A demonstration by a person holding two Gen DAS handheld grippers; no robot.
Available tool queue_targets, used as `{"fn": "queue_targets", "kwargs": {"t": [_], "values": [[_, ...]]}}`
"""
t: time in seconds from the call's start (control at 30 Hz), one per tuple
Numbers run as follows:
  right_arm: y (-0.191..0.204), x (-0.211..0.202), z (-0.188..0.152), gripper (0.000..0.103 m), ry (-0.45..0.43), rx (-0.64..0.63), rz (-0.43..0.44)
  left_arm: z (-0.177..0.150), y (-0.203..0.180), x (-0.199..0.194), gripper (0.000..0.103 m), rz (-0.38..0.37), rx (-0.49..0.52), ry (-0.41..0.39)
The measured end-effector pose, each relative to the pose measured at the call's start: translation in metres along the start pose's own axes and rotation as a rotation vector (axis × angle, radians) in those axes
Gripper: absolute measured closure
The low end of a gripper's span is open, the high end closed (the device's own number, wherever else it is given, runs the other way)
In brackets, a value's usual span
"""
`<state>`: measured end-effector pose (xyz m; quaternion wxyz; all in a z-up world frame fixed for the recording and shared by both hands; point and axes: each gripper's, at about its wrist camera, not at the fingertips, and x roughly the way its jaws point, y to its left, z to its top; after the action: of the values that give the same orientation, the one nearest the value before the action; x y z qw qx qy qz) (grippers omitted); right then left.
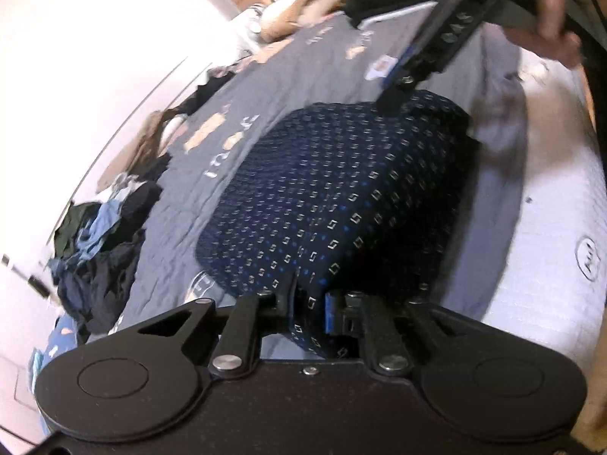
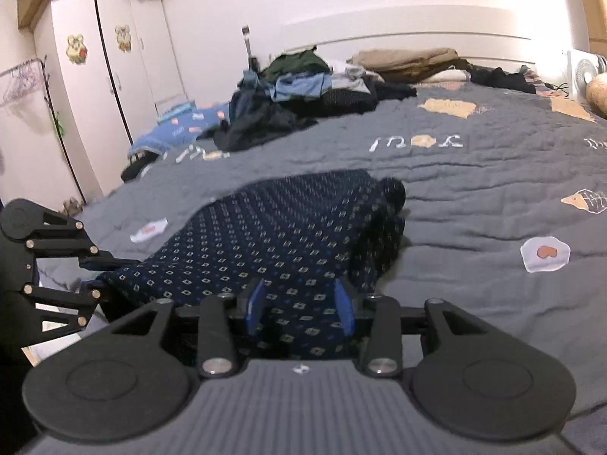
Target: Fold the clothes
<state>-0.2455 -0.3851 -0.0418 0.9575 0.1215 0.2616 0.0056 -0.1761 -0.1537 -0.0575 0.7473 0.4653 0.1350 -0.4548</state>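
**Patterned garment on bed, both grippers at its near edge**

- Garment (image 1: 334, 197): dark navy with small square and blue-dot print, lying part-folded on the grey quilt (image 2: 474, 189), filling the centre of both views; one folded edge is bulging at centre right of the right wrist view.
- Left gripper (image 1: 309, 303): sitting at lower centre of its view, jaws pinching a fold of the garment's near edge, cloth pressed between them.
- Right gripper (image 2: 299, 303): at lower centre of its view, blue pads (image 2: 343, 305) standing apart over the garment, not pressing the cloth.
- Clothes pile (image 2: 299, 94): lying at upper centre, well apart from the garment.
- Wardrobe (image 2: 106, 76): standing at upper left.
- Hand (image 1: 557, 19): showing blurred at upper right.
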Motion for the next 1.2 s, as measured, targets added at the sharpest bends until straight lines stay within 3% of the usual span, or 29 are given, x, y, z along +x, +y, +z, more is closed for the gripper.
{"fn": "queue_targets", "kwargs": {"t": [0.07,0.17,0.23,0.3,0.47,0.53,0.63,0.73,0.87,1.2], "values": [[-0.002,0.002,0.0,0.06,0.003,0.018,0.004,-0.001,0.004,0.001,0.089,-0.006,-0.016,0.014],[0.001,0.014,-0.004,0.059,0.067,-0.015,-0.035,-0.003,-0.011,0.011,0.085,-0.015,0.046,0.061],[0.004,0.023,-0.008,0.059,0.113,-0.044,-0.071,-0.002,-0.021,0.011,0.071,-0.023,0.074,0.067],[0.004,0.026,-0.009,0.059,0.13,-0.047,-0.083,-0.001,-0.021,0.008,0.067,-0.049,0.074,0.069],[-0.01,0.011,0.002,0.059,0.07,0.078,-0.028,0.002,0.023,-0.016,0.065,-0.19,-0.164,-0.022],[-0.021,0.003,0.011,0.058,0.029,0.164,0.019,0.0,0.042,-0.025,0.054,-0.229,-0.27,-0.086],[-0.041,0.001,0.031,0.056,-0.003,0.289,0.066,-0.003,0.068,-0.032,0.05,-0.27,-0.443,-0.184],[-0.061,0.007,0.05,0.052,-0.009,0.373,0.104,-0.004,0.087,-0.022,0.05,-0.258,-0.593,-0.219],[-0.088,0.04,0.072,0.049,0.053,0.428,0.156,-0.005,0.108,-0.002,0.05,-0.223,-0.754,-0.226],[-0.12,0.114,0.083,0.049,0.092,0.433,0.22,-0.002,0.127,0.033,0.048,-0.157,-0.907,-0.208]]}}
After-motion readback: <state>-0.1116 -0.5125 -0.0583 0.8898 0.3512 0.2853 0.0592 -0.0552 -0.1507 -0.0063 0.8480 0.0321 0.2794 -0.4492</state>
